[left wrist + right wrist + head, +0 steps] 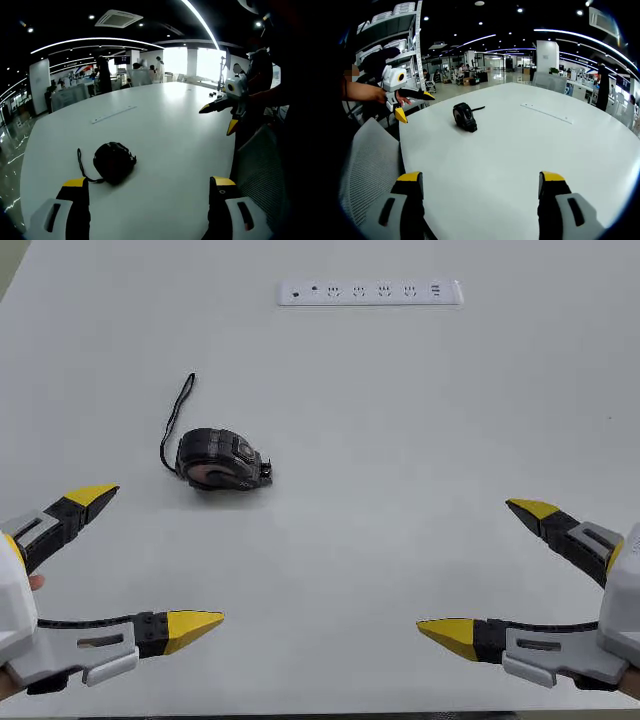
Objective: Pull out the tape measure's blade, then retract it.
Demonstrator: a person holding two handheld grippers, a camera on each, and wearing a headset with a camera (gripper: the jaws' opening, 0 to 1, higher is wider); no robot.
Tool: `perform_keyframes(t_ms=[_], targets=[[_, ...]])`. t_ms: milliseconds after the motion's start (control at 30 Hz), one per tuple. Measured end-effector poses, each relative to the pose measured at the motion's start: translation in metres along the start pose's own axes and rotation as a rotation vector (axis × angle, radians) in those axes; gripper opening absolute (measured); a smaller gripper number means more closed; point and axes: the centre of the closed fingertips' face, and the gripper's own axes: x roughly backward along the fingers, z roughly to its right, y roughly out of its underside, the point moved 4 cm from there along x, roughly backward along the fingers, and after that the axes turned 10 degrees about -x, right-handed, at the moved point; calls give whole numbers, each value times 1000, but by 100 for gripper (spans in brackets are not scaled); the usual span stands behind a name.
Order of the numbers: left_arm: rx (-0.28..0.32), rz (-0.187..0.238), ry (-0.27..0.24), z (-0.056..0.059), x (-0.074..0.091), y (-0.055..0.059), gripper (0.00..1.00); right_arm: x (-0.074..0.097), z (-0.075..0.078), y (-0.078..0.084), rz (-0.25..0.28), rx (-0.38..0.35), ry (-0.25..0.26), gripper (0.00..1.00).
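Note:
A black tape measure (222, 460) lies on the white table (420, 440), left of centre, its blade fully inside and its black wrist strap (176, 418) trailing away from me. My left gripper (155, 558) hovers open at the near left, short of the tape measure (114, 161), with nothing between its yellow-tipped fingers (75, 183). At the near right my right gripper (478, 567) is open too and empty. From its own view the tape measure (465, 116) sits well ahead and slightly left, and the left gripper (410, 102) shows beyond it.
A white power strip (370, 292) lies along the far side of the table. A grey mesh chair back (367, 165) stands by the table's near edge. In the left gripper view the right gripper (227, 107) hangs at the right. An open office with people lies beyond.

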Motion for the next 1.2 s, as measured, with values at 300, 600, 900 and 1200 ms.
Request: perform_keyframes(t_ms=[300,600,900,1200], targets=[[-25,-31,35,-5,-6,1,93,-6,5,-4,-23,22,-33,97],[-54,-65,88,-8,-15,1,92,-13,10,-9,-41,55,-70,94],[-104,-108,130,-21,-29,-1,88,-25,16,-16,-60,91,-118,89],[-145,-142,172,-30,-42,-3,86,-42,19,-25,-79,136,-177,85]])
